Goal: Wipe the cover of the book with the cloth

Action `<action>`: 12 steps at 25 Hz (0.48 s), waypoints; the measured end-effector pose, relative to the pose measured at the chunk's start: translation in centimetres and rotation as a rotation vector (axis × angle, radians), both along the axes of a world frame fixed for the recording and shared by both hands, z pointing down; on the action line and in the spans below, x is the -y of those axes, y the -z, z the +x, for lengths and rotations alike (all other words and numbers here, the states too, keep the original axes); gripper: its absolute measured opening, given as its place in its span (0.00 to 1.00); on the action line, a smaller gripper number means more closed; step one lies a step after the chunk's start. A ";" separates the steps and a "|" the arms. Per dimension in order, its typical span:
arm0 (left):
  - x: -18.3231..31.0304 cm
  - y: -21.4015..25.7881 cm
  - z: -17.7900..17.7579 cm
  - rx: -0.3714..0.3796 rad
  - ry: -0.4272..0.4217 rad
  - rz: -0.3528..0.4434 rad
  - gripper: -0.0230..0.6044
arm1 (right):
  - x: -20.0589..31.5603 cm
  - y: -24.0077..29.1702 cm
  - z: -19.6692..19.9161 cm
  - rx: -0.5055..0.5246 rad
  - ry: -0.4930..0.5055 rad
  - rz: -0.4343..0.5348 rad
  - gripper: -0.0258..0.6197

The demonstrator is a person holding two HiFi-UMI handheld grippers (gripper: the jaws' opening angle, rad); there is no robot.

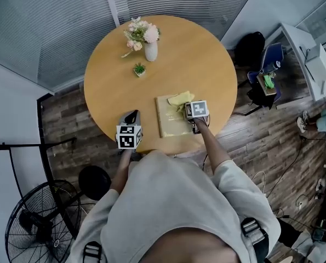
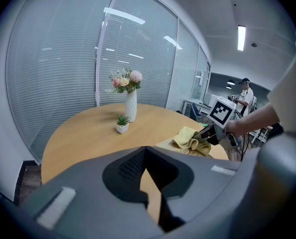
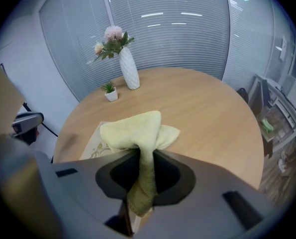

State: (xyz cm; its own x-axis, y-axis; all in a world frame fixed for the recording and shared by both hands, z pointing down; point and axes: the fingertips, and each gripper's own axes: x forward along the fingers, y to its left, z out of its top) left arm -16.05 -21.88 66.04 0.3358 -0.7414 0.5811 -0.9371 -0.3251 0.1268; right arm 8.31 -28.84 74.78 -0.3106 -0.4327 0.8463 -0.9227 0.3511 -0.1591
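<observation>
Right gripper view: cloth (image 3: 133, 131) in claw (image 3: 144, 159)

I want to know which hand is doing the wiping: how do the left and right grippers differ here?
The right gripper is shut on the yellow cloth; the left gripper holds nothing, its jaws close together. The right gripper is over the book, with the cloth lying on it; the left gripper is over bare table beside the book. Both point away from the person, across the table.

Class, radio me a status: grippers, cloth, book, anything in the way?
Right gripper shut on cloth, over book. Left gripper shut, empty, beside book. Vase, small plant well clear.
</observation>
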 end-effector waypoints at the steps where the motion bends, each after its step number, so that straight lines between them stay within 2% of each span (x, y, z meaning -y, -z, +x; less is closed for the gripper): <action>1: 0.0 0.0 0.0 0.000 -0.002 0.000 0.05 | 0.0 0.0 0.2 -0.004 -0.001 0.001 0.15; 12: -0.5 -0.1 0.2 0.005 -0.027 -0.001 0.05 | -0.2 0.0 3.6 -0.089 -0.009 0.003 0.15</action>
